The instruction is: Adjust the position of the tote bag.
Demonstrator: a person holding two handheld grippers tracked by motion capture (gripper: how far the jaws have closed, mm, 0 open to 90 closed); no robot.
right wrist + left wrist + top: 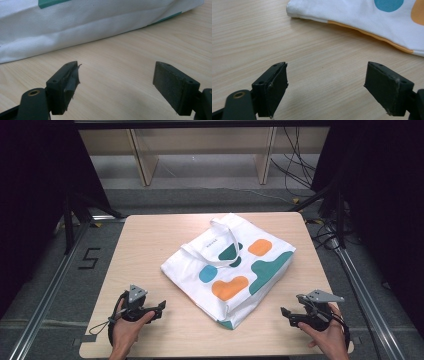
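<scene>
From above, a white tote bag with teal, orange and blue blobs lay flat in the middle of the wooden table, its handles folded back over its far half. The left gripper sat near the front edge, off the bag's near-left side and apart from it, jaws pointing toward the cloth. The right gripper rested off the near-right side, likewise apart, and the bag's nearest corner lay between the two.

Along the left gripper, the jaws stood wide apart with bare wood between them; the tote bag lay ahead and to the right, its orange-trimmed edge running slantwise.

Along the right gripper, the jaws were spread just as wide, nothing between them. The tote bag stretched across ahead of them, near but not touching.
</scene>
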